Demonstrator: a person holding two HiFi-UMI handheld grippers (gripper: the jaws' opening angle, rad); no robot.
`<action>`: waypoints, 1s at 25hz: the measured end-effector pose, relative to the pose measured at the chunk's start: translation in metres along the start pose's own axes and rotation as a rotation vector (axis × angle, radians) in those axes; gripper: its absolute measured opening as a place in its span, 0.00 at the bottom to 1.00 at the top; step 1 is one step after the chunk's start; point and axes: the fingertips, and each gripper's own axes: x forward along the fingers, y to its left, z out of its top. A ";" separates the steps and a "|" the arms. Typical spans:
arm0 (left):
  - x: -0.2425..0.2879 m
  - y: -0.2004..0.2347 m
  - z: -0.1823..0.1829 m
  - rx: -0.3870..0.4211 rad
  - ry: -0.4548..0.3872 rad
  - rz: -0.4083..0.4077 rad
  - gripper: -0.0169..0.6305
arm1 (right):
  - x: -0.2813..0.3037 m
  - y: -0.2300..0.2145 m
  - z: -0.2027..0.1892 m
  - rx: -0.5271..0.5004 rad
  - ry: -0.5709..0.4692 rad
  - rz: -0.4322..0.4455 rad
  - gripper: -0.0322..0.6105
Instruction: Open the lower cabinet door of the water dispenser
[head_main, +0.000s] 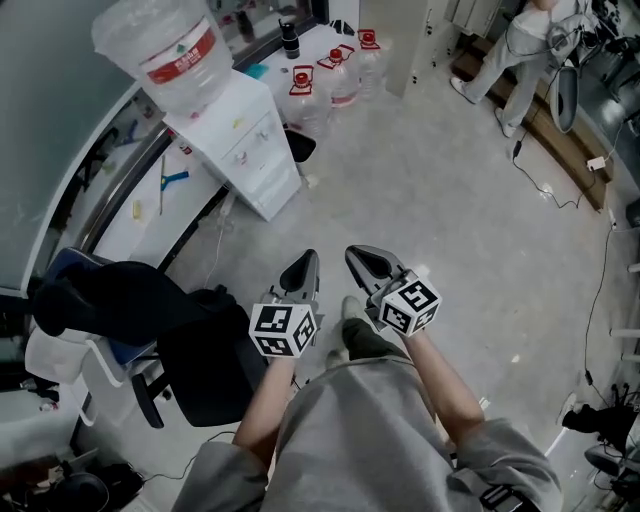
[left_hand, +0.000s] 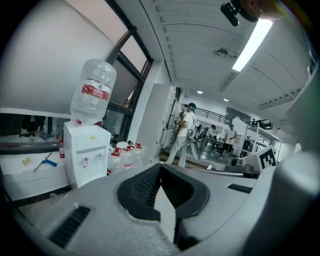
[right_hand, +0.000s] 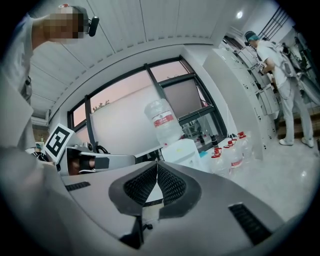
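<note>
The white water dispenser (head_main: 245, 140) stands on the floor at the upper left of the head view, with a large clear bottle (head_main: 165, 50) on top and its lower cabinet door (head_main: 272, 185) closed. Both grippers hover over bare floor well short of it. My left gripper (head_main: 308, 262) and my right gripper (head_main: 360, 258) are side by side, each shut with nothing between its jaws. The left gripper view has the dispenser (left_hand: 85, 155) far off at left, beyond the shut left gripper (left_hand: 160, 167). In the right gripper view the dispenser (right_hand: 182, 152) sits just past the shut right gripper (right_hand: 157, 164).
Several spare water bottles (head_main: 330, 80) stand on the floor right of the dispenser. A black chair (head_main: 130, 310) and a white desk (head_main: 150, 210) are at left. A person (head_main: 520, 60) stands at the far upper right, with cables (head_main: 560, 190) on the floor nearby.
</note>
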 end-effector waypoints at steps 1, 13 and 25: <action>0.011 0.003 0.003 -0.003 0.005 0.004 0.04 | 0.006 -0.010 0.003 0.007 0.004 0.002 0.07; 0.096 0.044 0.022 -0.016 0.053 0.042 0.04 | 0.071 -0.083 0.017 0.083 0.041 0.038 0.07; 0.140 0.142 0.043 -0.073 0.086 0.069 0.04 | 0.177 -0.107 0.016 0.102 0.121 0.035 0.07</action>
